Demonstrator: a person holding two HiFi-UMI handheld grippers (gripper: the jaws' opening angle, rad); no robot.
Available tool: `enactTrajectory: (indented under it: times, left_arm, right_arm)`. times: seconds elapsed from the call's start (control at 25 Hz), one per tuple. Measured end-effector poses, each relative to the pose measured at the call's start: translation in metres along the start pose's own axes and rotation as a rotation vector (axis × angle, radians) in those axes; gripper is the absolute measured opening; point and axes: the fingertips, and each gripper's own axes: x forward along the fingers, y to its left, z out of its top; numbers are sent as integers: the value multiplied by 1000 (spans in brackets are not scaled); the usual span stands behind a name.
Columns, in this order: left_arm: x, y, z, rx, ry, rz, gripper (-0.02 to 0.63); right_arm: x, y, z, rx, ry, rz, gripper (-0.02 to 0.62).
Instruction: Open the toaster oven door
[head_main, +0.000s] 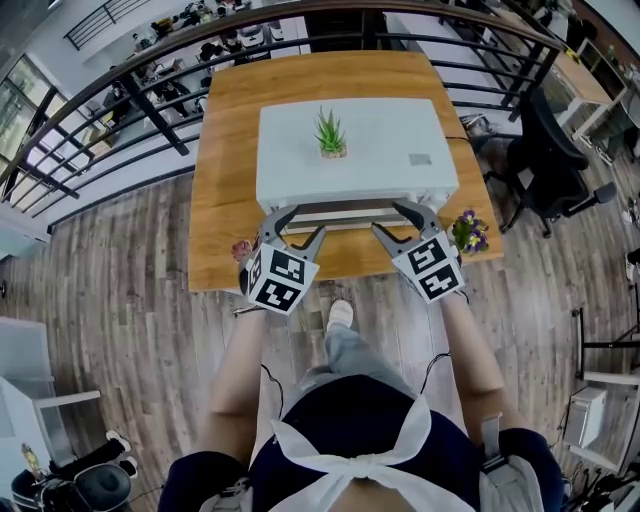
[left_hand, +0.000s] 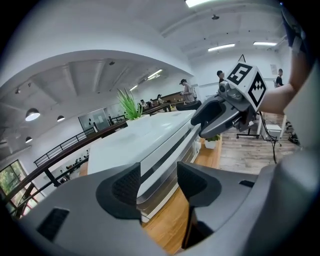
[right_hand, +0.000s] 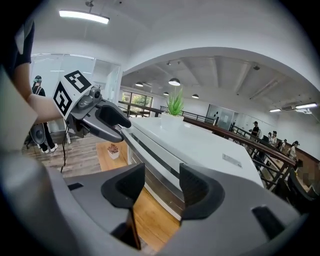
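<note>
A white toaster oven (head_main: 380, 150) stands on a wooden table (head_main: 222, 200), its door shut and its front edge (head_main: 345, 216) facing me. My left gripper (head_main: 305, 222) is at the left end of that front edge, jaws open. At the right end my right gripper (head_main: 390, 220) is also open. In the left gripper view the oven's front edge (left_hand: 165, 150) runs between the open pads of the left gripper (left_hand: 157, 184), and the right gripper (left_hand: 216, 116) shows further along it. The right gripper view shows the same, with the oven (right_hand: 200, 145) beyond the open right gripper (right_hand: 162, 187) and the left gripper (right_hand: 107, 122) past it. No pad presses on anything.
A small green plant (head_main: 330, 135) sits on top of the oven. A purple flower pot (head_main: 467, 232) is at the table's right front corner and a small pink one (head_main: 241, 250) at the left front. A black railing (head_main: 120, 85) curves behind the table, and an office chair (head_main: 555, 160) stands to the right.
</note>
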Motion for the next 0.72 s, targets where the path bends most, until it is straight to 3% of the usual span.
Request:
enactTrajectory:
  times: [0.44, 0.72]
  left_arm:
    - [12, 0, -11, 68, 51, -11, 224]
    - [10, 2, -14, 57, 13, 4, 187]
  right_arm:
    - [12, -7, -13, -105, 80, -32, 211]
    - [10, -7, -14, -78, 49, -42, 186]
